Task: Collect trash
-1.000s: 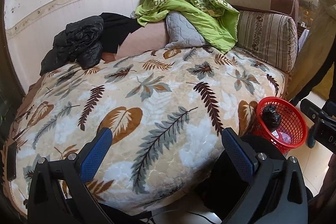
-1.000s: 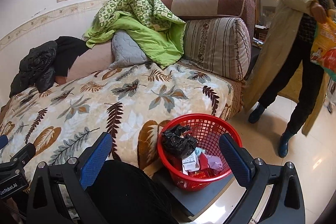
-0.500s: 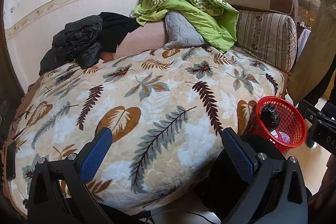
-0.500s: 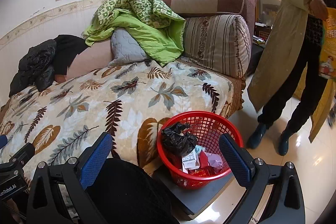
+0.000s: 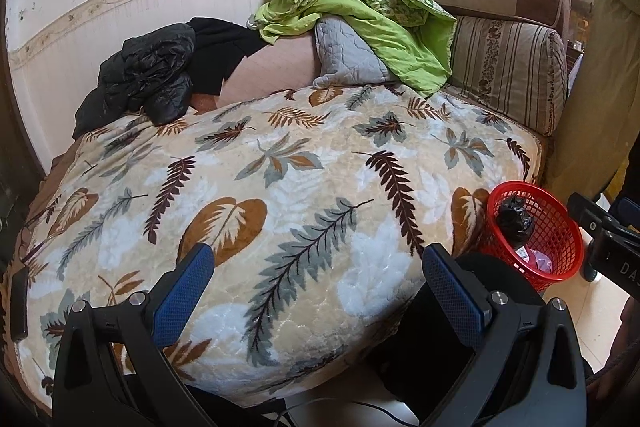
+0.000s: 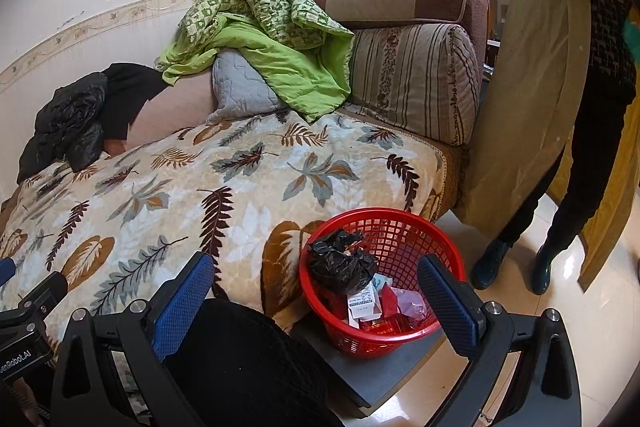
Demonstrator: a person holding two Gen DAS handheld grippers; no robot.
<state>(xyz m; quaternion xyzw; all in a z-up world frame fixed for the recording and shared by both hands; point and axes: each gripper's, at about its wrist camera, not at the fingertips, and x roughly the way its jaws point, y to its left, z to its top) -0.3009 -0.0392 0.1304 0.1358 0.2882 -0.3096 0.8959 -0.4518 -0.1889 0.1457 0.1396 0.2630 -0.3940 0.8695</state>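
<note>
A red mesh basket point(image 6: 404, 227) point(image 5: 560, 227) stands on a low grey stand beside the sofa's front corner. Inside it lie a tied black plastic bag point(image 6: 340, 263) point(image 5: 514, 219), a white labelled box point(image 6: 362, 303) and red and pink wrappers. My right gripper point(image 6: 316, 291) hangs open just in front of the basket, nothing between its blue pads. My left gripper point(image 5: 316, 287) is open too, over the front edge of the leaf-patterned blanket point(image 5: 280, 195), with the basket off to its right. No loose trash shows on the blanket.
A green quilt point(image 6: 272, 43), a grey pillow and a black jacket point(image 6: 68, 119) lie against the sofa back. A person in a long beige coat point(image 6: 532, 99) stands on the glossy floor right of the sofa. A dark padded object point(image 6: 248, 367) sits low between the grippers.
Both views have shifted slightly; the person at the right has stepped closer to the sofa arm. Both grippers stay open and empty.
</note>
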